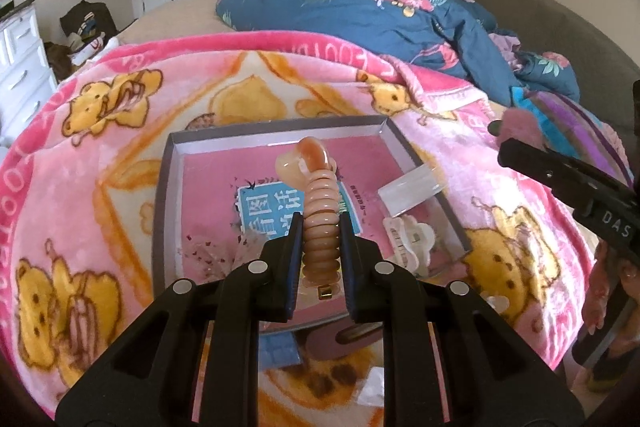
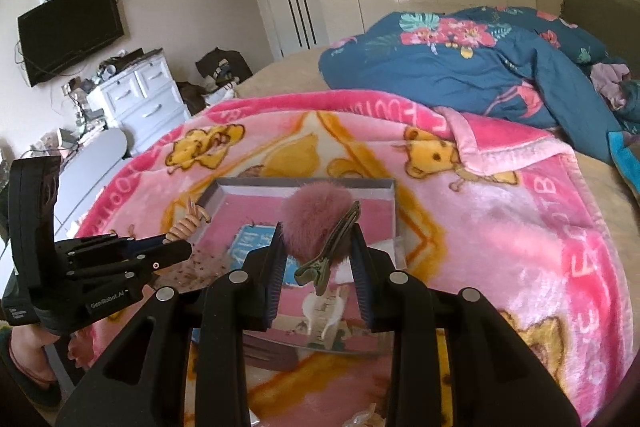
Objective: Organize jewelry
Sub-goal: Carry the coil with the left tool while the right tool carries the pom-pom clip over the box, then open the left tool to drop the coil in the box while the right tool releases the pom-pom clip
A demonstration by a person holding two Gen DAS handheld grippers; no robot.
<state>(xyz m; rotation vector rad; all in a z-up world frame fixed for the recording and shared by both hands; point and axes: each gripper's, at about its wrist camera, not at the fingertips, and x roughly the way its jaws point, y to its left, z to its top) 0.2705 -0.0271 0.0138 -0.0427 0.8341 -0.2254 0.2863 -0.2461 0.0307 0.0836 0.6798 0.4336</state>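
Note:
My left gripper (image 1: 320, 227) is shut on a peach spiral hair tie (image 1: 318, 211) and holds it upright above the shallow grey box (image 1: 160, 187) with a pink floor. My right gripper (image 2: 318, 235) is shut on a pink pom-pom hair clip (image 2: 316, 223) with a metal clip, above the same box (image 2: 304, 183). A white claw clip (image 1: 408, 239) and a clear small case (image 1: 408, 187) lie in the box's right side. The left gripper with the spiral tie (image 2: 188, 223) shows at the left of the right wrist view.
The box lies on a pink bear-print blanket (image 1: 100, 147) on a bed. A blue floral quilt (image 1: 380, 7) is piled behind. A white dresser (image 2: 136, 95) and a wall television (image 2: 68, 27) stand at the left. More small items lie under the grippers near the front.

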